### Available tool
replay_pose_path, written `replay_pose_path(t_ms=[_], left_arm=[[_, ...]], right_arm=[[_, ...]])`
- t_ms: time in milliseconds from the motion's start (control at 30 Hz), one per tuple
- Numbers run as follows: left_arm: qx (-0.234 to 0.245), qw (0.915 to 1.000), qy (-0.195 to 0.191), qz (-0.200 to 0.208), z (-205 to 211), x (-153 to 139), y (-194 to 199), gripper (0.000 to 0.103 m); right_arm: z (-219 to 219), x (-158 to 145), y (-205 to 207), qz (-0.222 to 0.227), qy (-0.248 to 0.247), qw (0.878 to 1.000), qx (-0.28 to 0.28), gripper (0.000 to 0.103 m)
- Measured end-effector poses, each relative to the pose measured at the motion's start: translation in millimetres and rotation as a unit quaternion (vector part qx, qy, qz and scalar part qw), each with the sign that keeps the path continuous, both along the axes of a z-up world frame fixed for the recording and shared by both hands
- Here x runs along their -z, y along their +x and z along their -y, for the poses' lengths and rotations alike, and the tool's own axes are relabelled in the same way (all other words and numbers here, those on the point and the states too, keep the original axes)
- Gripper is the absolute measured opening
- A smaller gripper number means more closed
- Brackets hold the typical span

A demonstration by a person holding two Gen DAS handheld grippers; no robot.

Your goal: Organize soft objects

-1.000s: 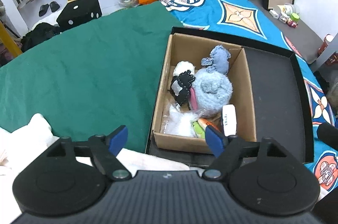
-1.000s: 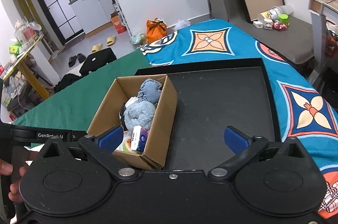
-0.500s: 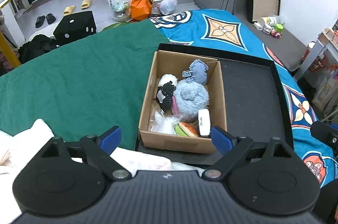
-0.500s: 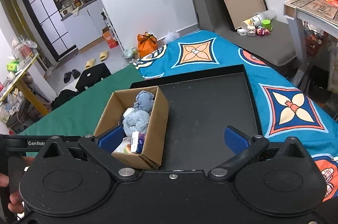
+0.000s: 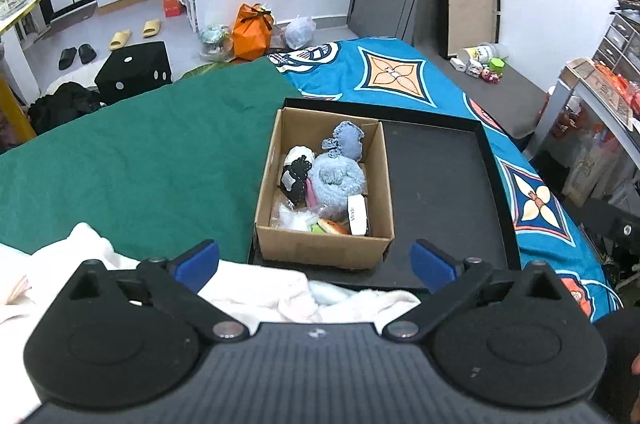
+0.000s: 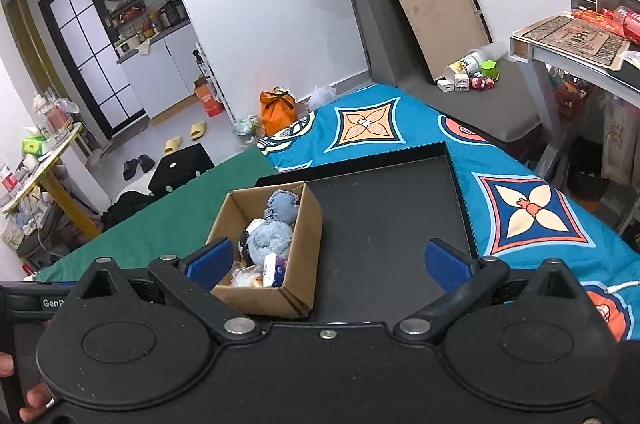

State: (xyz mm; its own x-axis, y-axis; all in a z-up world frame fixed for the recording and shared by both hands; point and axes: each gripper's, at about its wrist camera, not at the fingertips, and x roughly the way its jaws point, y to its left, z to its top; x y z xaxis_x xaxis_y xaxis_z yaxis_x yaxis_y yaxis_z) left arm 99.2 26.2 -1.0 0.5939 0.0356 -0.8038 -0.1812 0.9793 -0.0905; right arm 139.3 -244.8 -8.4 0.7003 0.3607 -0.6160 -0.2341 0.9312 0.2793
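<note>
Both tongs wide apart, holding nothing: left tongs (image 5: pixel 316 260), right tongs (image 6: pixel 326 262) hang above bed. Soft toys (image 5: pixel 338 179) packed in cardboard box (image 5: pixel 320 248), standing in black tray's (image 5: pixel 440 183) left end. White fluffy cloth (image 5: pixel 260 288) loose beneath left tongs, probably next pickup.

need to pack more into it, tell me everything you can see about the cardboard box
The cardboard box is plain brown corrugated card, open at the top, rectangular and upright. It sits in the left end of a shallow black tray, close against the tray's left rim. Inside lie a fluffy blue toy, a black and white toy, a white packet and crinkled plastic. Neither claw touches it.
</note>
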Motion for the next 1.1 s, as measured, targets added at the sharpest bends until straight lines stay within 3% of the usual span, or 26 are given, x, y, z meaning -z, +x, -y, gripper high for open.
replay_pose_path(t_ms=[1100], left_arm=[[0.014,0.9955,0.032,0.088,25,-45,-111,0.102]], right_arm=[[23,-33,-87,0.032,-0.027,0.999,0.002,0.103]])
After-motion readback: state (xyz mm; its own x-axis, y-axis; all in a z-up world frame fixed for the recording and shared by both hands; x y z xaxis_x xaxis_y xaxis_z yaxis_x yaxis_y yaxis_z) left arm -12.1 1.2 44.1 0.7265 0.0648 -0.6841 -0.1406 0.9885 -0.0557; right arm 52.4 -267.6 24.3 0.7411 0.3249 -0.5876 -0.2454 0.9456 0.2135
